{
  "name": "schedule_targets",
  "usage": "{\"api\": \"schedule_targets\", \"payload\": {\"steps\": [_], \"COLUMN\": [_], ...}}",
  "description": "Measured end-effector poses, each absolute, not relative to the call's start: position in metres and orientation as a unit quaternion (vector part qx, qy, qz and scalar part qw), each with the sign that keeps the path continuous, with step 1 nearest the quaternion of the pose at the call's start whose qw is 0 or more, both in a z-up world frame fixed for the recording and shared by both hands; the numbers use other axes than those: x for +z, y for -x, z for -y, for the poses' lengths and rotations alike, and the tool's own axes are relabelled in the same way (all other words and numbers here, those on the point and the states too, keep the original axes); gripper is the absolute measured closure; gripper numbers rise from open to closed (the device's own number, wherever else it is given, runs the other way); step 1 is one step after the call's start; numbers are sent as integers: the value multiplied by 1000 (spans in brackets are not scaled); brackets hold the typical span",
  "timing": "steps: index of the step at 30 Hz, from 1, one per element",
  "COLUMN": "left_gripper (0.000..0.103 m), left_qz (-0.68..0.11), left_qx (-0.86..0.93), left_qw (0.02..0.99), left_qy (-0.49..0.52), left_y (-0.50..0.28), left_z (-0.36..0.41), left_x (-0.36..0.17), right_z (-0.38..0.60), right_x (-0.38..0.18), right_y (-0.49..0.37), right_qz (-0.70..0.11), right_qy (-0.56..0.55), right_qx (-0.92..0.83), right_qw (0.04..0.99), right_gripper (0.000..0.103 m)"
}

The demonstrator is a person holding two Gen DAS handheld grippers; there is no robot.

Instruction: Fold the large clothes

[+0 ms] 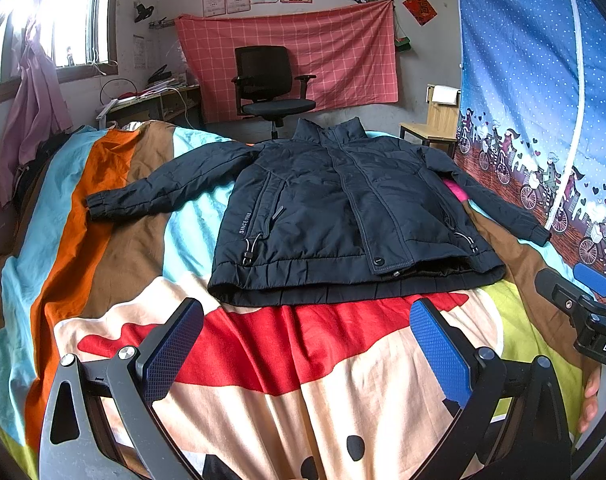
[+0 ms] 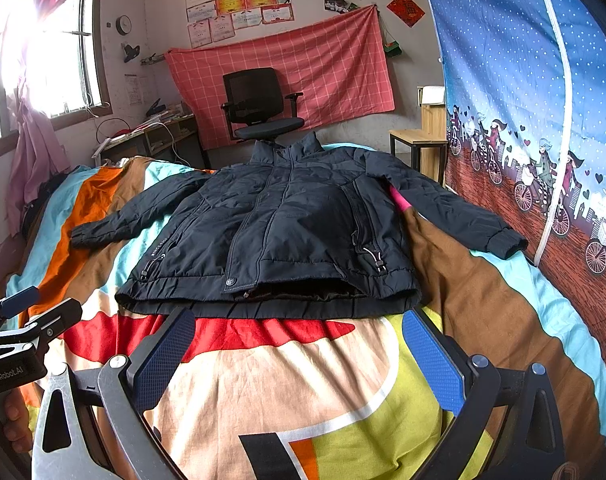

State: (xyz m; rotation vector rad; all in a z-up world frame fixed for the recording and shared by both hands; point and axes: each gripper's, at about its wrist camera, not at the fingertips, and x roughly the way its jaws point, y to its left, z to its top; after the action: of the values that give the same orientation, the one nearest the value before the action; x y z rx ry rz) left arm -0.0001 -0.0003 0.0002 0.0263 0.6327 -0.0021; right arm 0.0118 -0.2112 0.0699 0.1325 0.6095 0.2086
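Note:
A dark navy padded jacket (image 1: 343, 208) lies flat and face up on the bed, zipped, with both sleeves spread outward; it also shows in the right wrist view (image 2: 287, 232). My left gripper (image 1: 307, 344) is open and empty, hovering above the bedspread just short of the jacket's hem. My right gripper (image 2: 299, 348) is open and empty, also just short of the hem, nearer its right half. The right gripper shows at the right edge of the left wrist view (image 1: 583, 300). The left gripper shows at the left edge of the right wrist view (image 2: 27, 320).
The bed has a colourful striped bedspread (image 1: 123, 240). A blue patterned curtain (image 1: 543, 120) hangs along the right side, close to the right sleeve. A black office chair (image 1: 271, 88), a desk (image 1: 151, 104) and a wooden stool (image 1: 431, 128) stand beyond the bed.

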Motion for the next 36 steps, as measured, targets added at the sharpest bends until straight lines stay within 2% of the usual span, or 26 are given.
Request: {"api": "schedule_targets", "payload": {"steps": [36], "left_gripper": [2], "left_qz": [-310], "left_qx": [1], "left_qw": [951], "left_qy": [-13], "left_y": [1], "left_z": [-2], "left_x": [1], "right_z": [213], "right_x": [72], "right_y": [-10], "right_qz": [-299], "right_qy": [-66], "right_qx": [103], "right_qw": [946], "right_gripper": [0]}}
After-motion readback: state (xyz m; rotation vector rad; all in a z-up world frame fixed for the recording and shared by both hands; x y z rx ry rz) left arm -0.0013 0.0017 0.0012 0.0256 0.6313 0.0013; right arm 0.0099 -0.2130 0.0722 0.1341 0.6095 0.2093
